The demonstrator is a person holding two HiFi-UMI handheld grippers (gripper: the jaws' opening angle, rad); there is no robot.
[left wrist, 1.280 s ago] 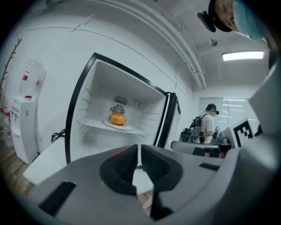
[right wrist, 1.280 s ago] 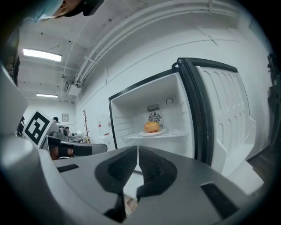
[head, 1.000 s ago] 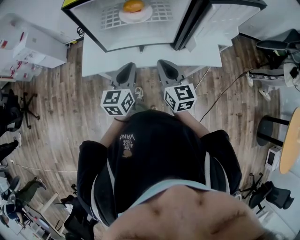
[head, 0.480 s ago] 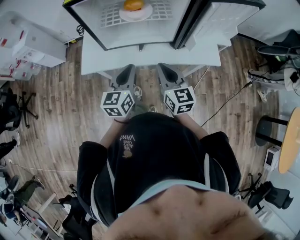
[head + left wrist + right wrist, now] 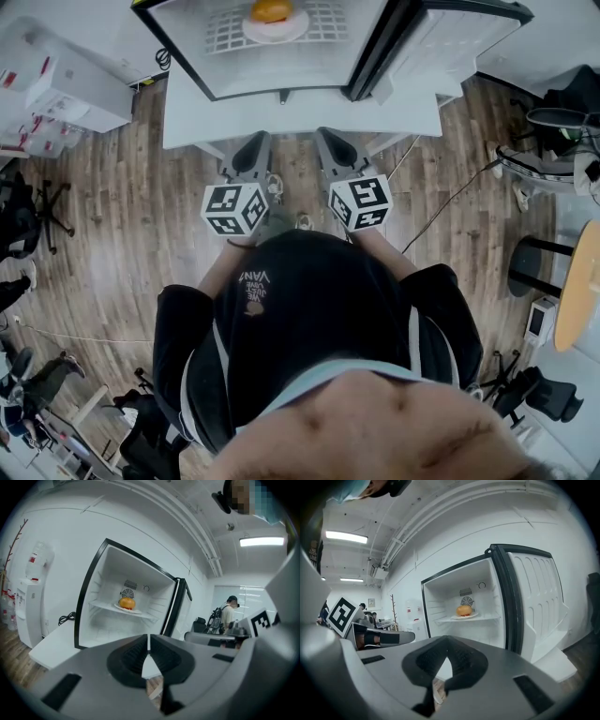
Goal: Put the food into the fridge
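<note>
Now, at the left, the left gripper (image 5: 251, 148) is held out roughly level before the open fridge (image 5: 281, 70), its jaws pressed together with nothing between them. The food (image 5: 269, 10), round and orange, sits on a white plate (image 5: 281, 30) on the wire shelf (image 5: 220, 33) inside the fridge, well ahead of both grippers. Just to the right, the right gripper (image 5: 337, 148) is likewise closed and empty, and the fridge door (image 5: 441, 42) stands swung open at the far right.

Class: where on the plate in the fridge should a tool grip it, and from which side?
Probably the front rim of the plate, coming level through the open front of the fridge: the food covers its middle, and the walls close off other sides.
</note>
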